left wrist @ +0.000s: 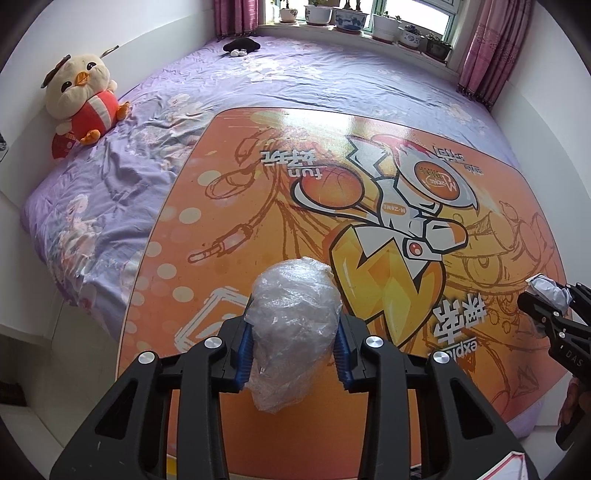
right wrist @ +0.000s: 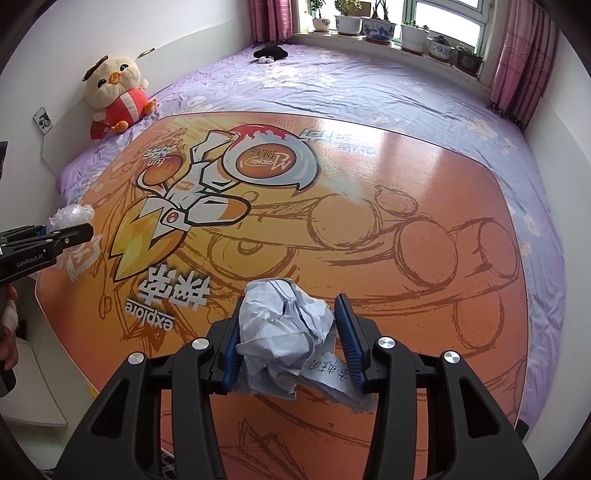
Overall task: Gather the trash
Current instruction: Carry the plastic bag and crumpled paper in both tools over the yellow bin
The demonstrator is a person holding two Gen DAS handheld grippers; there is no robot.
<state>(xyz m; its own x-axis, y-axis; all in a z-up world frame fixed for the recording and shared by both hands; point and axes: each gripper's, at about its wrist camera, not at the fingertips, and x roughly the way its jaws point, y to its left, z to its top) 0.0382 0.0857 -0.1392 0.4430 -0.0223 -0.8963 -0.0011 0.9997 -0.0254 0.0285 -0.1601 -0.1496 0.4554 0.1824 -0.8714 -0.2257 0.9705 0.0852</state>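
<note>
A crumpled wad of clear plastic (left wrist: 291, 295) sits between the blue pads of my left gripper (left wrist: 293, 325), which is shut on it just above the orange printed tabletop (left wrist: 258, 221). In the right wrist view, a ball of crumpled white paper (right wrist: 284, 332) with handwriting on it is clamped in my right gripper (right wrist: 291, 302); the left pad presses its side and the right pad meets its lower part. Each gripper shows in the other's view: the right gripper (left wrist: 550, 306) with its paper at the right edge, the left gripper (right wrist: 70, 230) with its plastic at the left edge.
The tabletop (right wrist: 406, 177) lies on a bed with a purple floral sheet (left wrist: 332, 81). A plush chick (left wrist: 83, 99) leans against the left wall. A small dark item (left wrist: 242, 46) lies at the bed's far end, under a windowsill with flowerpots (left wrist: 351, 18).
</note>
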